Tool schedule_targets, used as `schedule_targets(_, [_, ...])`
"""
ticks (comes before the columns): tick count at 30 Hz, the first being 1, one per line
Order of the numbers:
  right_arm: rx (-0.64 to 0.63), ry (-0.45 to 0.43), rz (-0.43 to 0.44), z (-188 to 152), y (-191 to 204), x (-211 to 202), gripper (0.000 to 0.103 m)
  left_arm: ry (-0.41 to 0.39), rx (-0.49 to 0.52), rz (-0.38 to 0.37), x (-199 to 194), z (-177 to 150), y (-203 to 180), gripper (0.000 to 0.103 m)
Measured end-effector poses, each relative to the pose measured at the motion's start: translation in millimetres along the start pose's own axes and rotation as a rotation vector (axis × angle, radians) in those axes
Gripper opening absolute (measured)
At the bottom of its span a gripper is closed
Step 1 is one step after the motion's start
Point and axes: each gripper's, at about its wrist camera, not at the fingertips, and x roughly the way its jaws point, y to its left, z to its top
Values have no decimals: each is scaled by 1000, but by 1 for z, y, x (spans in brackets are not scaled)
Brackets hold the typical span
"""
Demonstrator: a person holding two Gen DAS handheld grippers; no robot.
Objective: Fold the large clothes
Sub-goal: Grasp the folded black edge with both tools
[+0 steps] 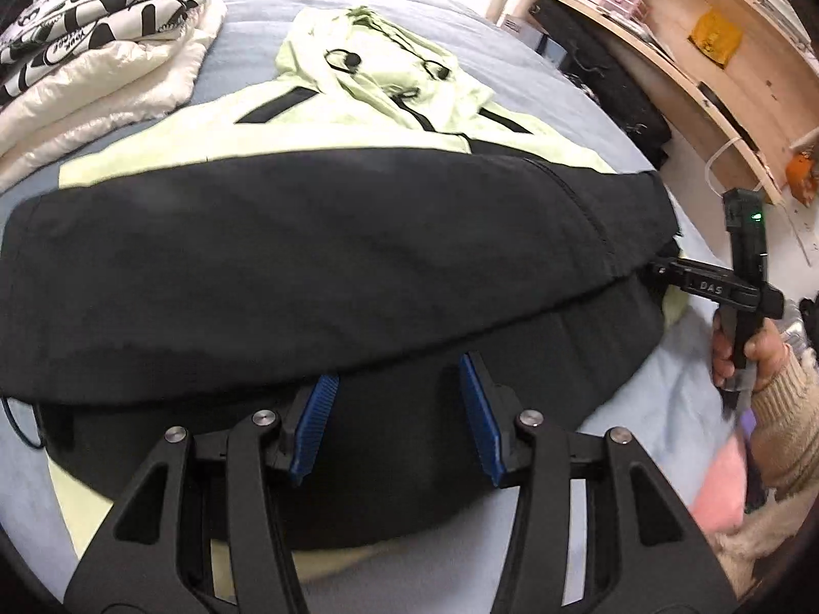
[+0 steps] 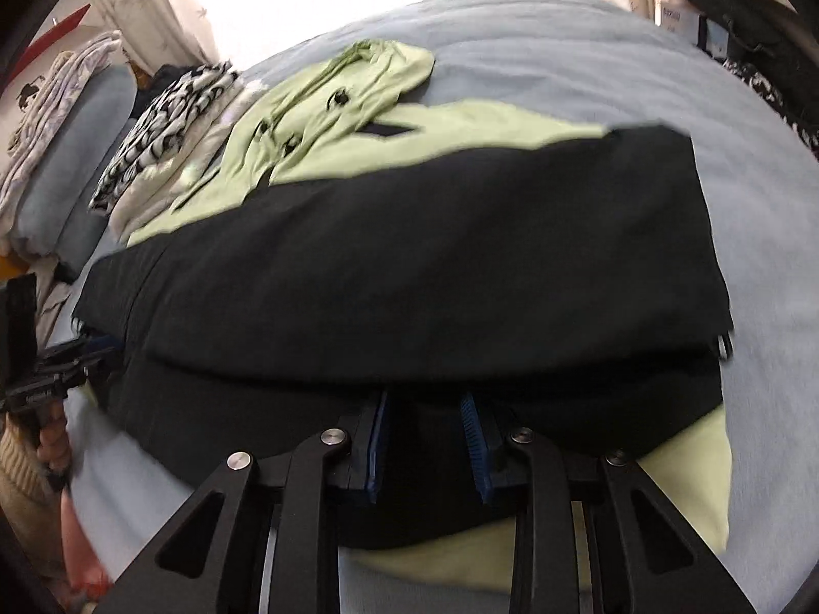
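Observation:
A hooded jacket, pale green (image 1: 358,107) on top and black (image 1: 332,256) below, lies spread on the blue bedsheet (image 1: 681,409), with a black layer folded over it. My left gripper (image 1: 398,371) is at the near edge of that layer. Its blue pads (image 1: 312,424) stand well apart, tips tucked under the edge and only flat black cloth in the gap. A person's hand (image 1: 732,358) holds my right gripper (image 1: 660,268) at the jacket's right edge. In the right wrist view, the right gripper (image 2: 424,396) has a narrower gap and its tips are hidden under the black fold (image 2: 409,281). Whether it pinches cloth is unclear.
Folded white and black-patterned clothes (image 1: 102,36) are stacked at the bed's far left. Wooden shelves (image 1: 681,61) and a black bag (image 1: 609,87) stand beyond the right side. Something pink (image 1: 716,486) lies at the near right. Pillows and bedding (image 2: 61,143) sit far left.

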Motion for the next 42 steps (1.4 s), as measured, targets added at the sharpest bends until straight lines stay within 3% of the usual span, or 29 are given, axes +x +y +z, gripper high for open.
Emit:
schedule_targets(8, [-24,-149,-36,54,9,-7,28,-108,-79,74,1,48,11,45])
schedule_targets(16, [-15,-216,-106,139,17,6,28,-226,-204,143,0,114,44,45])
schedule_targets(23, [63,-236,-68,185,1,2,31,-260,-255,177,-11,136,74,45])
schedule_targets(28, [157,-252,-63,187,-46,-15,65,-279,-302,220,-27,128,108,45])
schedule_targets(33, [246,-215,-73,175,-93,-1,68,-283,-368,212,-36,110,144,45])
schedule_targets(37, [309,-167,-27,172,-117,17,68,-228,-361,237,-24,100,160,45])
schedule_targets(42, [277,-129,-23,169,-113,47,67,-139,-329,262,7,101,171,45])
